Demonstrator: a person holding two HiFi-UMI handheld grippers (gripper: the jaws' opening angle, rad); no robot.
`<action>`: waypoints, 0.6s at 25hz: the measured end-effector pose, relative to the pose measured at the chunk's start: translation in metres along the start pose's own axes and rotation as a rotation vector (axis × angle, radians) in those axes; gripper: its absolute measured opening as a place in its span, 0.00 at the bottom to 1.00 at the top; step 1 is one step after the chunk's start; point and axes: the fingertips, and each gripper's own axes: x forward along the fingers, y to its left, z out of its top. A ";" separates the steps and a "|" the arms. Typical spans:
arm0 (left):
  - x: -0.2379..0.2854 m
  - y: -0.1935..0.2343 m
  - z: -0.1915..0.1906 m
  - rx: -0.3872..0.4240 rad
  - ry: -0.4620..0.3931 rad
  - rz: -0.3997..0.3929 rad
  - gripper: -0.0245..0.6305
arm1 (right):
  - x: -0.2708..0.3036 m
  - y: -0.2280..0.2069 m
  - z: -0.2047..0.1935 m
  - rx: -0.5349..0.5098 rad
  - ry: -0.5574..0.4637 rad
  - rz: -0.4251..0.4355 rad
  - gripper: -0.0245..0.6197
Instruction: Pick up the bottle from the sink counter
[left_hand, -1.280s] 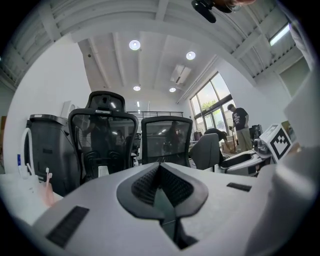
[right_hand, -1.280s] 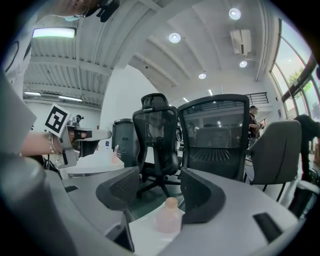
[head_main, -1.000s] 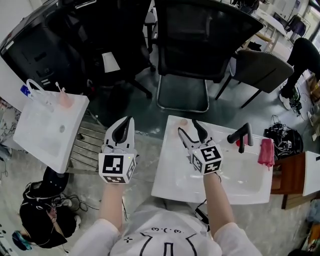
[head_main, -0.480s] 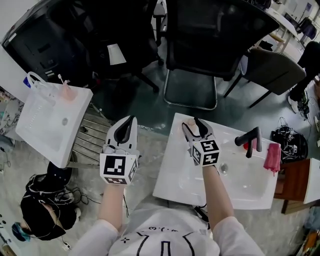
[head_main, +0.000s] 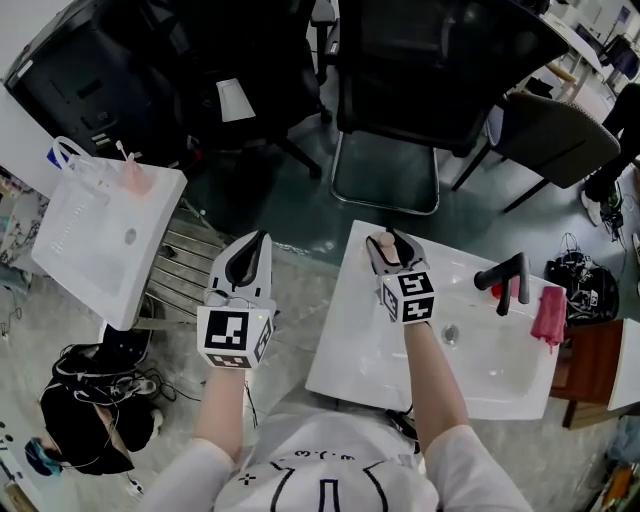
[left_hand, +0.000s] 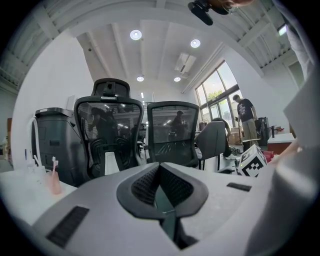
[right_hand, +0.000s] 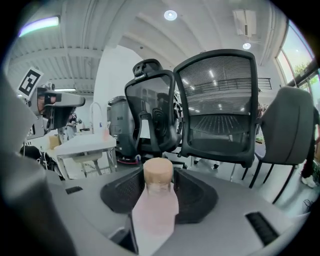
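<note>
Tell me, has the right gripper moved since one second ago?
Yes. The right gripper has moved forward, toward the far rim of the sink. Its closing jaws now have the bottle between them.

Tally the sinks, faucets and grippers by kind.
Sinks: 2
Faucets: 2
Grippers: 2 (right jaws closing, bottle between them)
Total: 6
</note>
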 end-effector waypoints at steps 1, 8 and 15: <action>0.000 0.000 0.000 0.002 0.002 -0.001 0.05 | 0.001 0.000 0.001 -0.001 -0.002 0.004 0.34; 0.001 0.002 0.000 0.012 0.000 0.003 0.05 | 0.003 0.002 0.004 -0.016 -0.017 0.000 0.27; -0.003 -0.001 0.004 0.014 -0.014 0.013 0.05 | -0.004 0.000 0.004 -0.006 -0.018 0.001 0.27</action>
